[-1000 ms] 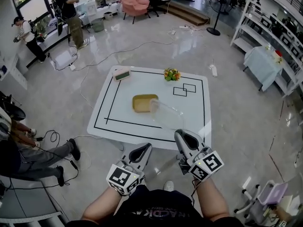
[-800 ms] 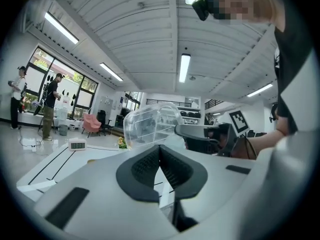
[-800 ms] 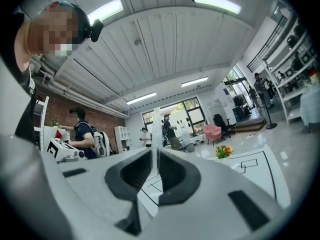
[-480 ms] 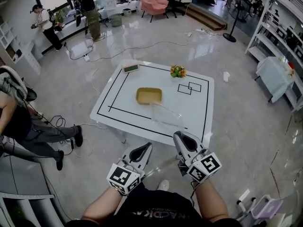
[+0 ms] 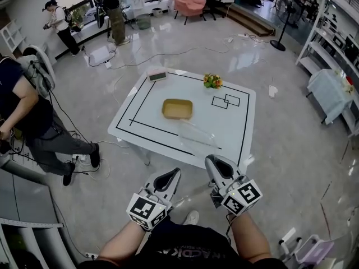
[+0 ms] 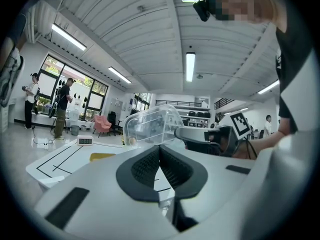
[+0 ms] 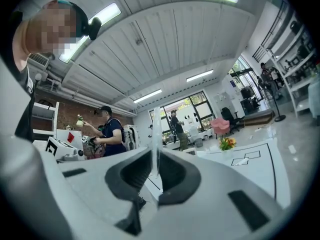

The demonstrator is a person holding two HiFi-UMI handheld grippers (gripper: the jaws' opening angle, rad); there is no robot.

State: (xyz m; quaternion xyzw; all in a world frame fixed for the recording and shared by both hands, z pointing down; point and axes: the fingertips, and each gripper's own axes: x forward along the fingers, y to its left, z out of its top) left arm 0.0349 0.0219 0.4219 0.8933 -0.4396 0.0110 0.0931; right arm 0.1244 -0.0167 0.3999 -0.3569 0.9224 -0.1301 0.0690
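Fingers of my right gripper [image 7: 156,159] are closed narrow on one thin clear wall of the plastic box [image 7: 155,126]. I see this wall only edge-on, as a pale strip going up between the black pads. My left gripper [image 6: 160,163] has its fingers pressed together with nothing between them, and it waits just beside, at 9 o'clock of the right one.

From above, the plastic box [image 5: 196,134] reaches out from my right gripper [image 5: 216,164] toward 11 o'clock, over the near edge of the white table [image 5: 238,125]. I judge it light, thin and a little springy, also slippery. A hard squeeze may crack it, so the rim is the good place to hold.

Farther on the table lies a yellow tray [image 5: 177,109], at 11 o'clock from the box, and flowers [image 5: 212,81] stand at 12 o'clock near the far edge.

How deep my bite goes I cannot tell. The outline of the box is faint, and whether it touches the table is not clear.
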